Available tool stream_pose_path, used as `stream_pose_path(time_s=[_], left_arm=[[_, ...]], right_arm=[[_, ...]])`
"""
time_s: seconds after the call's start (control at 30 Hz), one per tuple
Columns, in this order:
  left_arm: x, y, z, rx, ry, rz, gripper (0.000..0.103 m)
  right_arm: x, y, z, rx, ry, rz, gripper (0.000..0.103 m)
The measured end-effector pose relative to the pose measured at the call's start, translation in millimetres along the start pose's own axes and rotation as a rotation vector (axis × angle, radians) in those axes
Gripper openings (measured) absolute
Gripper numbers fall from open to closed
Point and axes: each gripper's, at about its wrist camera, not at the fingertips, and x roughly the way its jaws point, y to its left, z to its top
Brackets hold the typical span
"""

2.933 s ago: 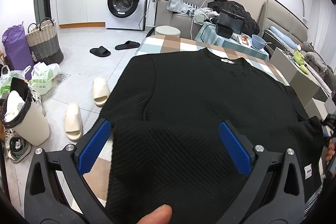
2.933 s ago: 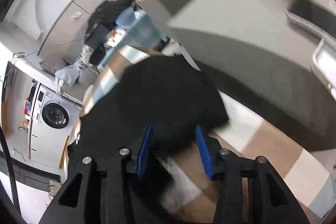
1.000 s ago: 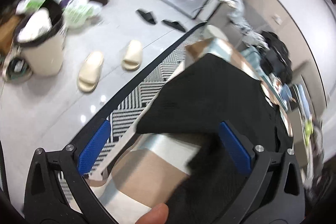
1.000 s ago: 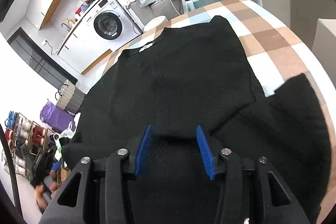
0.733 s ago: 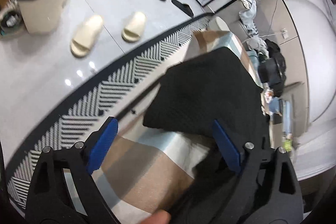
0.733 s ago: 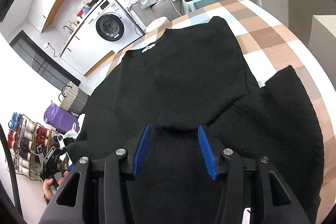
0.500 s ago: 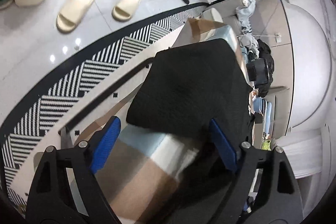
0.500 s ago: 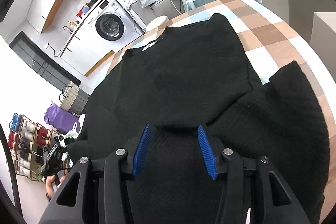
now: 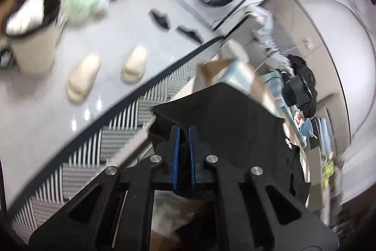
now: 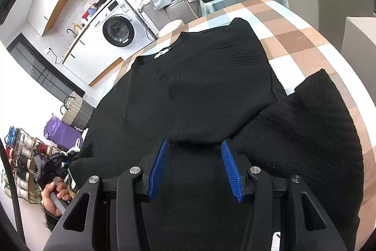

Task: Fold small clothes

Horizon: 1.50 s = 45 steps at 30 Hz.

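Step in hand, as I read it: grabbing the left sleeve to start the first fold. The left gripper [image 9: 182, 133] has just been closing and its blue pads are now pinched on the near edge of the black sweater [image 10: 199, 86], with dark fabric visible between the pads; looks like the cuff or sleeve end, can't confirm which. The right gripper [image 10: 194, 145] hangs with its jaws partly apart and not pressing anything; the sweater's hem edge lies just ahead of its tips and more black fabric runs under and between the fingers. Sweater is spread flat on the checked tablecloth [image 10: 293, 39], collar with white label at the far end from the right claw, right sleeve splayed outward to the claw's right, left sleeve off to the claw's left, where a hand [image 10: 55, 197] holds the other tool at the table edge. Fabric: thick ribbed or herringbone knit, matte black, mostly smooth with a few soft ridges on the chest; probably heavy enough to drape without springing back. Next move likely calls for lifting the pinched sleeve and carrying it inward across the body, while the right claw pins the hem so the torso doesn't drag. Left view is motion-blurred, so the grip depth is uncertain.
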Motion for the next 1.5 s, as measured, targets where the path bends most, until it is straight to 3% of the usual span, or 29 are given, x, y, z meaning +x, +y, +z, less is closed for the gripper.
stream_pose_path(time_s=[0.13, 0.23, 0.37, 0.43, 0.5, 0.53, 0.7, 0.87, 1.07, 1.13, 1.37, 1.5], left_arm=[[-26.4, -71.3, 8.1, 0.198, -0.112, -0.053, 0.005], [-34.3, -143.2, -0.2, 0.368, -0.119, -0.171, 0.005], [-20.5, -221.9, -36.8, 0.539, 0.01, -0.344, 0.005], [-6.3, -243.5, -65.2, 0.599, 0.134, -0.411, 0.009], [13.5, -254.0, -88.2, 0.618, 0.261, -0.376, 0.033], [17.7, -254.7, -93.5, 0.619, 0.284, -0.353, 0.04], [5.6, -237.3, -94.4, 0.602, 0.239, -0.312, 0.056], [-20.9, -200.3, -85.9, 0.578, 0.154, -0.224, 0.063], [-71.1, -115.4, -68.6, 0.549, 0.035, -0.139, 0.082], [-83.9, -98.7, -66.8, 0.552, 0.017, -0.106, 0.083], [-91.8, -45.1, -68.8, 0.5, 0.032, -0.021, 0.085], [-89.4, -22.6, -70.0, 0.47, 0.052, 0.007, 0.085]], right_arm=[[-3.2, -2.3, -1.1, 0.004, -0.001, 0.013, 0.049], [-8.2, -5.2, -1.4, 0.006, -0.01, 0.022, 0.049], [-16.4, -12.8, -2.7, 0.025, -0.03, 0.016, 0.049], [-19.2, -17.1, -4.2, 0.038, -0.036, 0.009, 0.049], [-20.7, -20.6, -6.1, 0.052, -0.036, 0.003, 0.049], [-21.5, -21.4, -6.6, 0.053, -0.037, 0.0, 0.049], [-21.5, -22.8, -6.0, 0.045, -0.04, -0.002, 0.049], [-18.9, -19.2, -4.3, 0.029, -0.04, 0.012, 0.049], [-45.1, -20.3, -7.6, -0.031, -0.098, 0.006, 0.053], [-58.2, -28.5, -9.4, -0.035, -0.13, -0.011, 0.063], [-81.6, -79.0, -18.7, 0.048, -0.163, -0.144, 0.064], [-77.6, -98.8, -20.6, 0.1, -0.164, -0.17, 0.064]])
